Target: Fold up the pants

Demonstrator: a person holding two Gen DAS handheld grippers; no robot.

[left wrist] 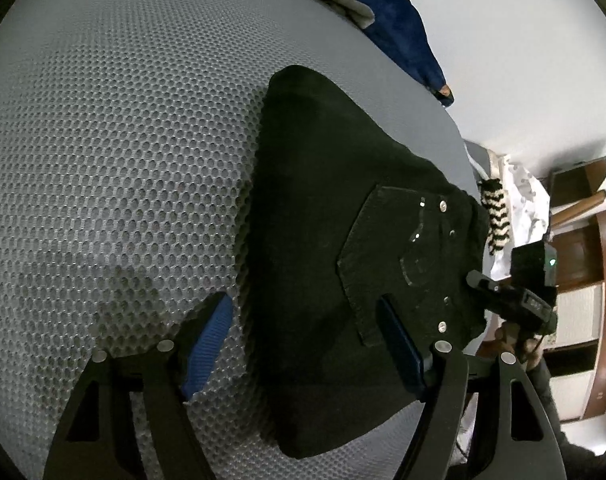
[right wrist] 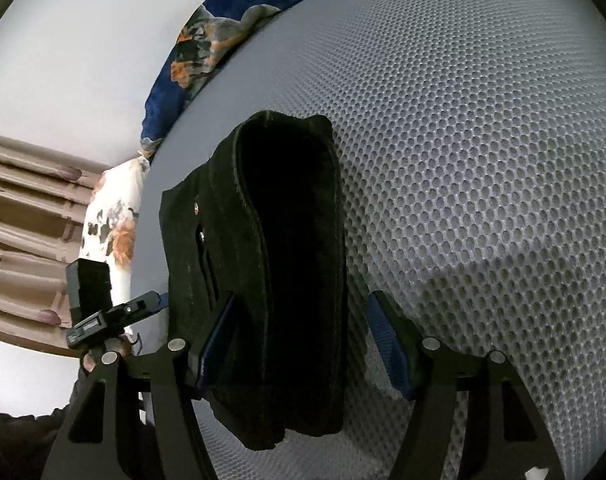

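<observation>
Folded black pants [left wrist: 343, 280] lie on the grey mesh bed [left wrist: 103, 160]. The left view alone shows their studded pocket [left wrist: 407, 256]; the right, the folded edge. Left tongs [left wrist: 307, 344] and right tongs [right wrist: 303, 344] straddle them, released.

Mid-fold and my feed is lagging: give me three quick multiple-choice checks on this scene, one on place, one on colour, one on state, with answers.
1. The pants lie on:
A. a grey mesh mattress
B. a wooden floor
C. a chair

2. The pants are:
A. red
B. black
C. white

3. The pads of the left hand-held gripper are:
A. shut flat together
B. clamped on a towel
C. spread apart

Answers:
1 A, honeycomb-textured mattress lies all around the cloth.
2 B, the fabric is black in both views.
3 C, one blue pad hangs over the mattress, the other over the pants, wide gap between.
</observation>
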